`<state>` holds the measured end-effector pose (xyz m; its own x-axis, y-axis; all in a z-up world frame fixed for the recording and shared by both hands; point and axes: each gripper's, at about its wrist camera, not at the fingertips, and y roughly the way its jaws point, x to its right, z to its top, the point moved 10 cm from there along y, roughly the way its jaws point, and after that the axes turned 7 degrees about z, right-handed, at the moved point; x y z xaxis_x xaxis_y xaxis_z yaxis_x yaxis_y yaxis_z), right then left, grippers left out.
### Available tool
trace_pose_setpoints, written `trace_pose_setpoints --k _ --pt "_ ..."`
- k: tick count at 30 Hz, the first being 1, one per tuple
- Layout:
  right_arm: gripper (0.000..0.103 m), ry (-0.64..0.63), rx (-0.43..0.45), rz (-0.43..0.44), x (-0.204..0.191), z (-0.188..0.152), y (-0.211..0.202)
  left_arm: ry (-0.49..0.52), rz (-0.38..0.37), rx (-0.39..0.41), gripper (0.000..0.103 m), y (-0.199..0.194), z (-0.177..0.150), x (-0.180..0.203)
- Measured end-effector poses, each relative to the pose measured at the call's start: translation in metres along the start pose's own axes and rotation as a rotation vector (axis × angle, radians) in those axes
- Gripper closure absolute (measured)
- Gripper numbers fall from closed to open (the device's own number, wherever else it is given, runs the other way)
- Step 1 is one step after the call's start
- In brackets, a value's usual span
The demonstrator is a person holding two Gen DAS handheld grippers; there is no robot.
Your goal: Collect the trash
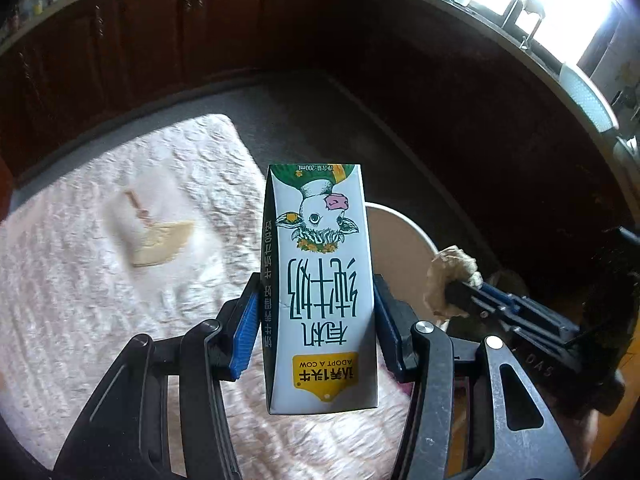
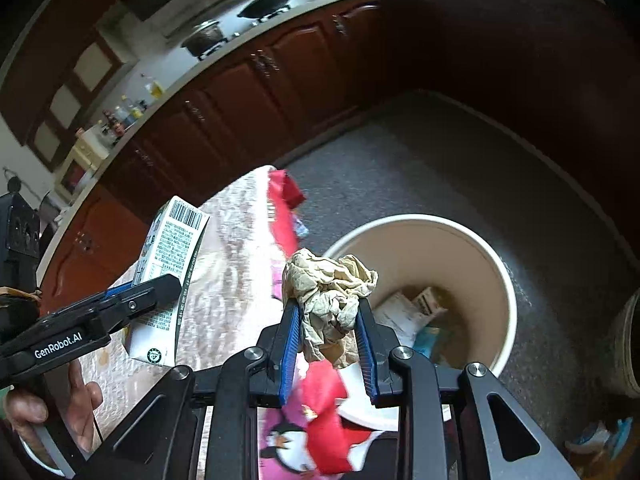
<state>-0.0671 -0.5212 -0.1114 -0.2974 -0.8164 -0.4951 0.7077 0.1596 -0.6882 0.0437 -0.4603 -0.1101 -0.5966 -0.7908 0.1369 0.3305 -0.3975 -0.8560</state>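
A: L gripper [image 1: 316, 320] jaws clamp the milk carton [image 1: 320, 288]; R gripper [image 2: 328, 340] jaws pinch the paper wad [image 2: 330, 296], both near the bin [image 2: 500, 280].

B: Risk: wad hangs at the rim, carton's over the bench; letting go early could miss.

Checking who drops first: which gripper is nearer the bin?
Right. The right gripper, shut on crumpled paper, hangs by the bin rim. The left gripper, holding the milk carton, sits farther back over the table.

Home kitchen: wooden cabinets [image 2: 248, 92], wok [image 2: 272, 0] on stove.
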Motion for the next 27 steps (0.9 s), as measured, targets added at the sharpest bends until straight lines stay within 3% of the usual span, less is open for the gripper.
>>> trace_pose_setpoints --k 5,7,8,9,11,13,18,27 --pt "0.076 0.039 -0.009 -0.062 0.025 -0.002 0.007 -0.032 -0.073 -0.029 0.052 0.021 0.002 0.017" --pt "0.068 0.053 -0.021 -0.095 0.035 -0.005 0.013 -0.046 -0.099 -0.036 0.052 0.029 0.003 0.022" --pt "0.054 0.059 -0.022 -0.107 0.04 -0.006 0.014 -0.049 -0.103 -0.046 0.052 0.033 0.002 0.024" --pt "0.048 0.065 -0.017 -0.119 0.044 -0.007 0.014 -0.051 -0.106 -0.054 0.05 0.037 0.002 0.024" --pt "0.047 0.073 -0.007 -0.134 0.05 -0.009 0.012 -0.068 -0.121 -0.059 0.039 0.041 0.0 0.023" --pt "0.047 0.082 -0.012 -0.138 0.054 -0.012 0.011 -0.077 -0.129 -0.059 0.038 0.041 -0.001 0.022" --pt "0.047 0.1 -0.005 -0.14 0.055 -0.015 0.005 -0.068 -0.111 -0.044 0.038 0.031 -0.006 0.012" --pt "0.041 0.016 0.053 -0.175 0.026 -0.011 -0.003 -0.035 0.003 0.07 0.038 0.002 -0.015 -0.019"
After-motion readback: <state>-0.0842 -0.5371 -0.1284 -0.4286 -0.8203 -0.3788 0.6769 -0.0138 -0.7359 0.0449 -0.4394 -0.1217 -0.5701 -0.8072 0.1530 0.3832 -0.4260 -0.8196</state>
